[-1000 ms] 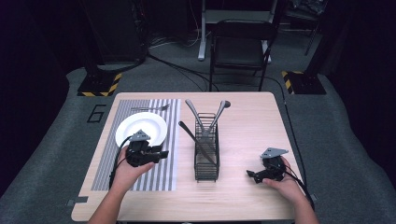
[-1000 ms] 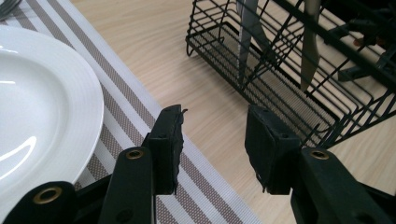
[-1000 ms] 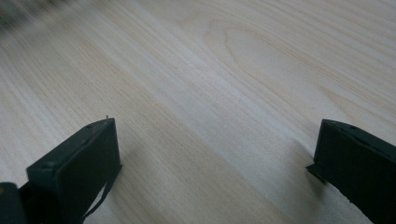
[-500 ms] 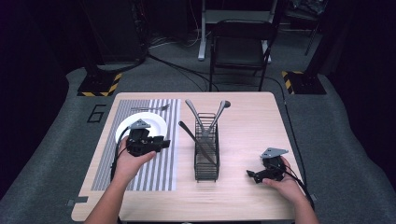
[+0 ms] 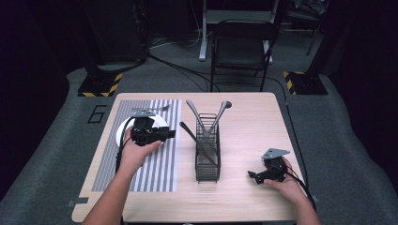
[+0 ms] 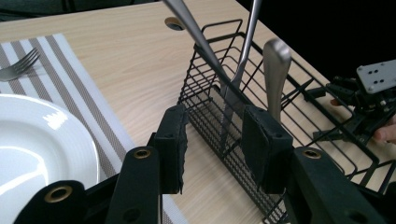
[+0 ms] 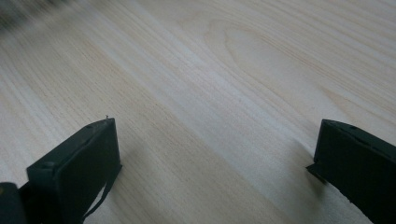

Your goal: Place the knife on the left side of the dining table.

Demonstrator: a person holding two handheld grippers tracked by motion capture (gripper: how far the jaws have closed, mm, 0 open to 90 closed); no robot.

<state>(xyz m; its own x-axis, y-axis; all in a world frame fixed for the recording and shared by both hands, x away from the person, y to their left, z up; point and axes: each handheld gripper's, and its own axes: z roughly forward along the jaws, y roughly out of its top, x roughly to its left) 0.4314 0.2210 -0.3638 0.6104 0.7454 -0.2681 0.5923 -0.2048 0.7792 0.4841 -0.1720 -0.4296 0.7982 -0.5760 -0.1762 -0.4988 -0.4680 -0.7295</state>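
From the high view, a wooden worktop (image 5: 244, 197) carries a striped placemat (image 5: 155, 168) on its left half and a black wire basket (image 5: 208, 154) near its middle. Three pieces of cutlery (image 5: 195, 114) stand tilted in the basket, their handles fanning out above the rim. A white plate (image 5: 123, 129) lies on the placemat, largely covered by the left gripper (image 5: 165, 134), which hangs above it with its jaws pointing toward the basket. A fork (image 5: 162, 108) rests on the placemat just behind the plate. The right gripper (image 5: 253, 176) sits low on the bare wood to the right of the basket, well apart from it, held in the person's right hand (image 5: 286, 185).

In the left gripper view, the left gripper (image 6: 215, 142) has its jaws parted with nothing between them. Beyond the jaws stands the wire basket (image 6: 299, 116) with the cutlery (image 6: 276, 70) leaning in it. The plate (image 6: 42, 140) lies at the left on the placemat (image 6: 84, 93), with the fork (image 6: 18, 67) behind it. The right gripper (image 6: 348, 93) shows farther off behind the basket.

In the right gripper view, the right gripper (image 7: 210, 158) is spread wide and empty, close over the bare worktop (image 7: 210, 70).
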